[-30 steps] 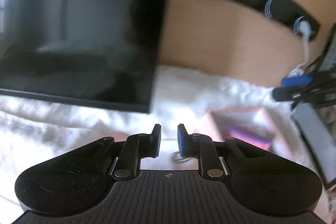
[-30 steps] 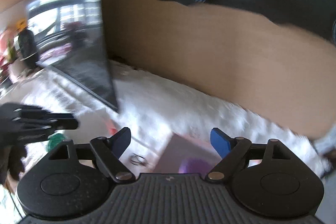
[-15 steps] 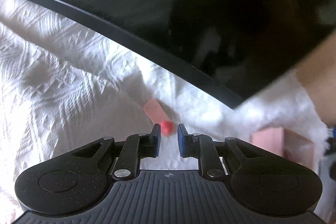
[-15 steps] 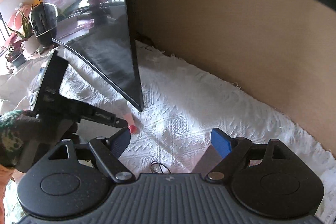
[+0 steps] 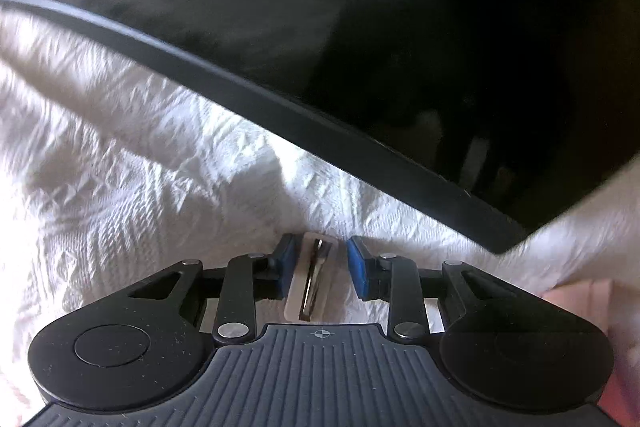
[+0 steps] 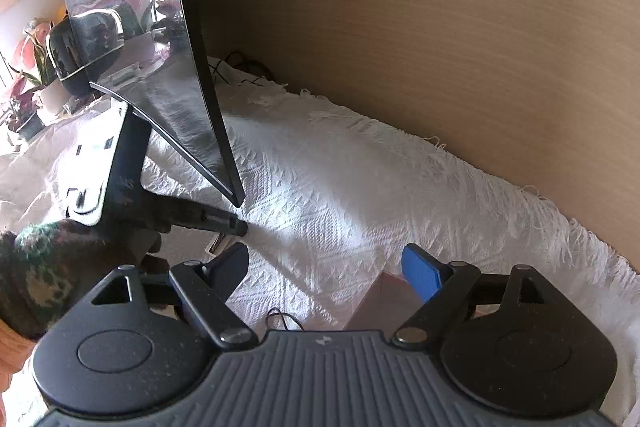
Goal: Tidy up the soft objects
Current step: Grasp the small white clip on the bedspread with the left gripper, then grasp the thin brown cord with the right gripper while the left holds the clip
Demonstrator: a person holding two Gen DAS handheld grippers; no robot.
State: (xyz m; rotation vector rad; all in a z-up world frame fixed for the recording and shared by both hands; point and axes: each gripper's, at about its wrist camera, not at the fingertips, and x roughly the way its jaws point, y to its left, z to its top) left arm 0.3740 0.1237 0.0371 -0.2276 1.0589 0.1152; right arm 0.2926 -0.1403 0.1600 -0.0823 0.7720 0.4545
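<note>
In the left wrist view a small pale flat piece [image 5: 310,277] with a dark shiny strip down its middle lies on the white textured cloth [image 5: 140,187]. My left gripper [image 5: 318,259] points down over it. Its jaws are opening, the piece lies between them, and there is a gap to each blue pad. The right wrist view shows the left gripper [image 6: 236,225] low over the same piece [image 6: 218,241], held by a hand in a patterned sleeve [image 6: 40,275]. My right gripper [image 6: 324,259] stands wide open with nothing in it, above the cloth [image 6: 360,187].
A large dark curved screen [image 5: 360,27] stands on the cloth just behind the piece, its lower corner [image 6: 238,201] close to the left gripper. A pink box [image 6: 376,303] and a thin dark loop [image 6: 284,319] lie near my right gripper. A wooden wall [image 6: 440,47] backs the cloth.
The left gripper tipped downward and came in low under the screen's edge, and its jaws spread apart around the small piece. The right gripper sank a little toward the cloth, still open.
</note>
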